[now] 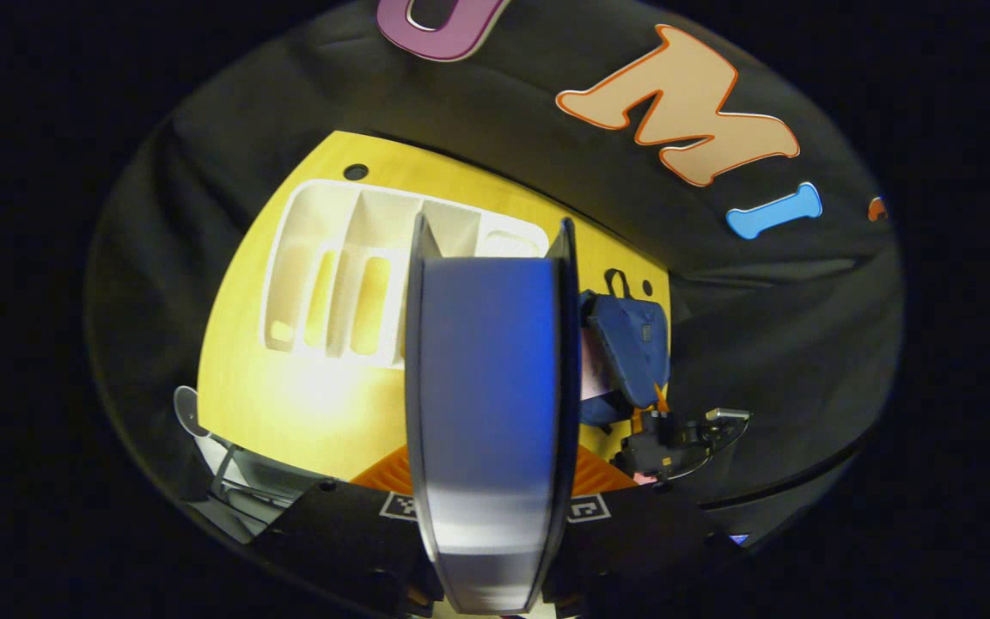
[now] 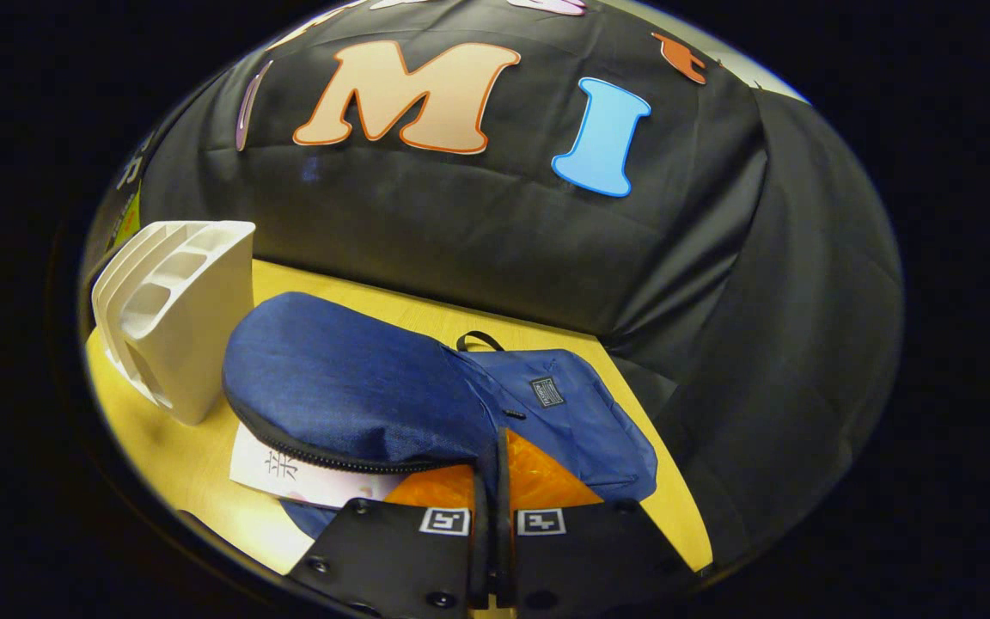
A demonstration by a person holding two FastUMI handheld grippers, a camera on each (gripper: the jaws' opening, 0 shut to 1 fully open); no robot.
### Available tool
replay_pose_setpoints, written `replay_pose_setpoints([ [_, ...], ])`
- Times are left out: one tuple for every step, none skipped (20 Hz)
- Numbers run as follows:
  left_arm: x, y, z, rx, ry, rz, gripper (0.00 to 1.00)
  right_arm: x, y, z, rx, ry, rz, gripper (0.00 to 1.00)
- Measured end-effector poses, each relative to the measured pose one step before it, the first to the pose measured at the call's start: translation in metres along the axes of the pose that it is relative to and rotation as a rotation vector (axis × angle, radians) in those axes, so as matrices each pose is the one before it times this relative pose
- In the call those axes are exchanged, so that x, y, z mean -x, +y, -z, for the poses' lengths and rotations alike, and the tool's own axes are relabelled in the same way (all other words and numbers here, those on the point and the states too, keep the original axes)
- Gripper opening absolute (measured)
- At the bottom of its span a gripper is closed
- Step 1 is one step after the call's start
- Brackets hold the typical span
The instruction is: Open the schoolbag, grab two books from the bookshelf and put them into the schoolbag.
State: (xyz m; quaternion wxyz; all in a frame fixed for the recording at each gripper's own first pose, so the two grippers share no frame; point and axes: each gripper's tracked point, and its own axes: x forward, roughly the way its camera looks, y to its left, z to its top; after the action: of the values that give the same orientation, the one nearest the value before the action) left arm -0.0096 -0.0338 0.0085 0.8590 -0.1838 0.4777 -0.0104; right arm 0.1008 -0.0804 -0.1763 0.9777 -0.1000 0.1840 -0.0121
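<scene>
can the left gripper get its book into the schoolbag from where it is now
Probably yes. The left gripper holds a blue book above the table, and the right gripper is pinching the schoolbag flap up, with a first book already poking out.

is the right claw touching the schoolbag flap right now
Touching. The right gripper view shows the right claw closed on the edge of the schoolbag flap, holding it lifted over a book inside.
</scene>
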Motion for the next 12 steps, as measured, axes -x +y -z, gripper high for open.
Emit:
replay_pose_setpoints([
  [-0.01353, -0.00765, 0.00252, -0.00139, 0.00924, 0.02015, 0.41, -0.00019, 0.00028, -0.00043, -0.00433, 0.00081, -0.00717, 0.06],
  [-0.01566, -0.00663, -0.00085, -0.00224, 0.00310, 0.02142, 0.41, -0.00055, 0.00084, -0.00057, -0.00288, 0.00039, -0.00693, 0.07],
  [-0.01369, -0.01035, -0.00014, -0.00730, 0.00592, 0.03388, 0.41, -0.00089, 0.00052, -0.00015, 0.00081, 0.00177, -0.00835, 0.06],
  [-0.01339, -0.01109, -0.00036, 0.00251, -0.00210, 0.04746, 0.41, -0.00089, 0.00047, -0.00071, 0.00426, -0.00067, -0.00878, 0.06],
  [-0.01132, -0.01292, 0.00075, 0.00913, 0.00367, 0.04975, 0.41, -0.00072, -0.00001, -0.00113, 0.00218, -0.00127, -0.00797, 0.07],
  [-0.01251, -0.01221, 0.00290, 0.01260, 0.00255, 0.04185, 0.41, -0.00041, -0.00021, -0.00128, -0.00578, -0.00027, -0.00824, 0.07],
  [-0.01306, -0.00715, 0.00038, 0.00640, -0.00075, 0.03246, 0.41, -0.00040, -0.00033, -0.00013, -0.01274, -0.00058, -0.00579, 0.06],
  [-0.01563, -0.00363, 0.00021, 0.00093, -0.00005, 0.01723, 0.41, -0.00064, -0.00118, -0.00088, -0.01517, 0.00026, -0.00511, 0.07],
  [-0.01268, -0.00036, 0.00214, -0.00449, 0.00127, 0.00626, 0.41, 0.00024, -0.00144, 0.00041, -0.01411, 0.00097, -0.00471, 0.06],
  [-0.01191, 0.00096, 0.00318, -0.00175, 0.00578, 0.00190, 0.41, 0.00065, -0.00208, -0.00220, -0.01374, -0.00301, -0.00152, 0.06],
  [-0.01081, -0.00073, 0.00357, 0.00188, 0.00647, 0.00816, 0.41, 0.00013, -0.00175, -0.00161, -0.01381, -0.00513, -0.00248, 0.06],
  [-0.01024, -0.00264, 0.00338, 0.00191, 0.00466, 0.01849, 0.41, -0.00017, -0.00057, -0.00150, -0.01589, -0.00391, -0.00331, 0.06],
])
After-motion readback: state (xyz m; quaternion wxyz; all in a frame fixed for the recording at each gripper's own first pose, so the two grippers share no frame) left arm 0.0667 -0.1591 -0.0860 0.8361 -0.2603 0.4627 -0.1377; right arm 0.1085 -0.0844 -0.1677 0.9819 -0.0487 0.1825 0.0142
